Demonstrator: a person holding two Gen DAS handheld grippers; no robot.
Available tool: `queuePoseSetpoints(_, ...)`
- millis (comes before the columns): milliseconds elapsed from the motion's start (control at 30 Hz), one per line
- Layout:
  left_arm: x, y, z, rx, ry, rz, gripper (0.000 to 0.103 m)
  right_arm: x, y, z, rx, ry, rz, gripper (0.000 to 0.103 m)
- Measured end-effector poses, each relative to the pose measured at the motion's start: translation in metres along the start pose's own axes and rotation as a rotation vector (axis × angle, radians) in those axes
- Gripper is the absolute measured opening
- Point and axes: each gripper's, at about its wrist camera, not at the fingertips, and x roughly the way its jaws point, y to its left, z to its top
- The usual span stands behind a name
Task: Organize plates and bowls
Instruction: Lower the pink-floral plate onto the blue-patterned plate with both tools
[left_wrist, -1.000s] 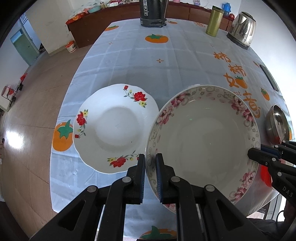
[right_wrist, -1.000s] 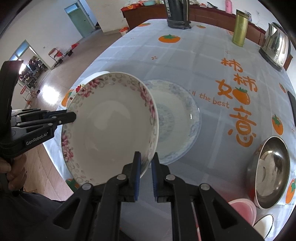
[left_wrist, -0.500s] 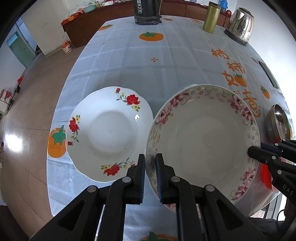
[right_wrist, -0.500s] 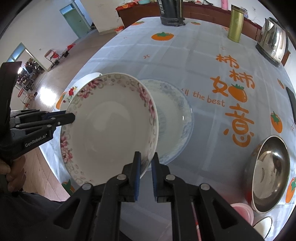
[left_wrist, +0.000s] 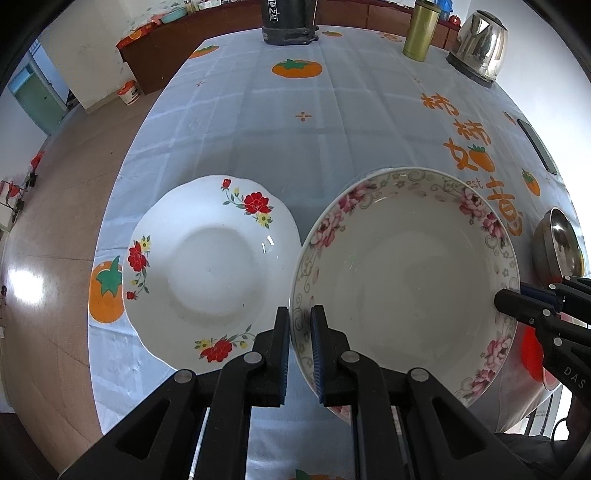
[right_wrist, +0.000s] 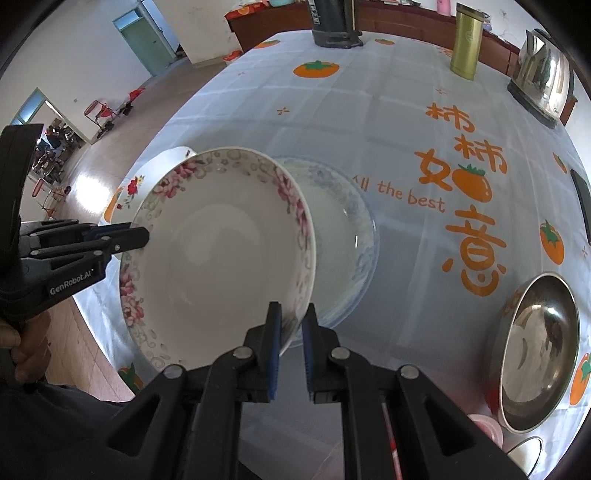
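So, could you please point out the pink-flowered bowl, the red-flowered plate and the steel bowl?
pink-flowered bowl (left_wrist: 406, 277), left wrist view, inner bottom.
red-flowered plate (left_wrist: 210, 266), left wrist view, centre well.
steel bowl (right_wrist: 535, 343), right wrist view, inner surface.

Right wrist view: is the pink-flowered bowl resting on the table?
No, the pink-flowered bowl is held tilted in the air, above the blue-rimmed plate, with both grippers' jaws on its rim.
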Motion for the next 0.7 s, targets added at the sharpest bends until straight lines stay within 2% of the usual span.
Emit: queuePoseSetpoints(700,0.01,-0.01,0.016,0.026,0.008,-0.003,0.012,0.007,-0.015,0.007,0.032,0.005,-0.023,0.011)
